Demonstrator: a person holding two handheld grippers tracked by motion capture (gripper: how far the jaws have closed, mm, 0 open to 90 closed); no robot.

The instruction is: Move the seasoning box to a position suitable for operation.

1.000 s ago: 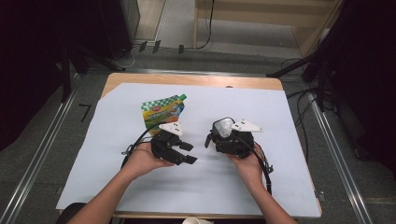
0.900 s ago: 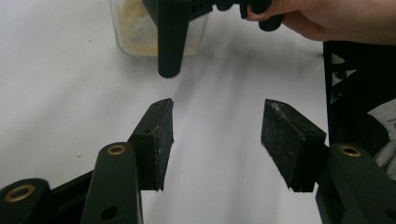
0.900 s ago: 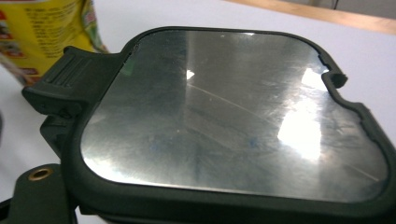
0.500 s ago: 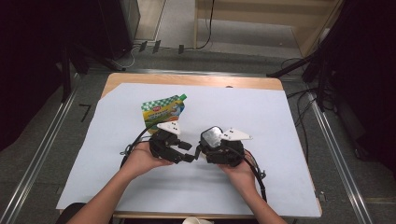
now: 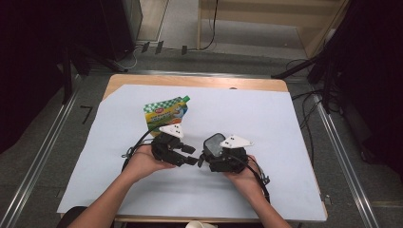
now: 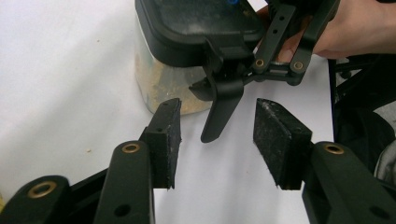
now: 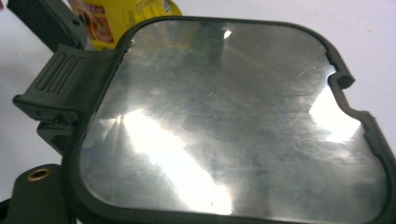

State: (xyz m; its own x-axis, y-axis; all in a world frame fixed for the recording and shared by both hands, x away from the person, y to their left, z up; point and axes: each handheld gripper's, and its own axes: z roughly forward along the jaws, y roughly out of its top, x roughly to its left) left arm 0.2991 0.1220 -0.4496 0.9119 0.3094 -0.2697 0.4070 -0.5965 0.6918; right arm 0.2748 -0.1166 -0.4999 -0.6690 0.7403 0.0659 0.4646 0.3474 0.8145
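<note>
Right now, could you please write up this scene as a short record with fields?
Surface: table under a white sheet
Container: clear box with black lid, holding a pale powdery filling, latch tab hanging loose
Right gripper: holds the box
Left gripper: jaws open, the latch tab between them, not touching it
Behind: green and yellow pouch, lying flat

Black left claw (image 6: 215, 140), brass rivets, rough pads (image 6: 275, 135); bare forearms.
</note>
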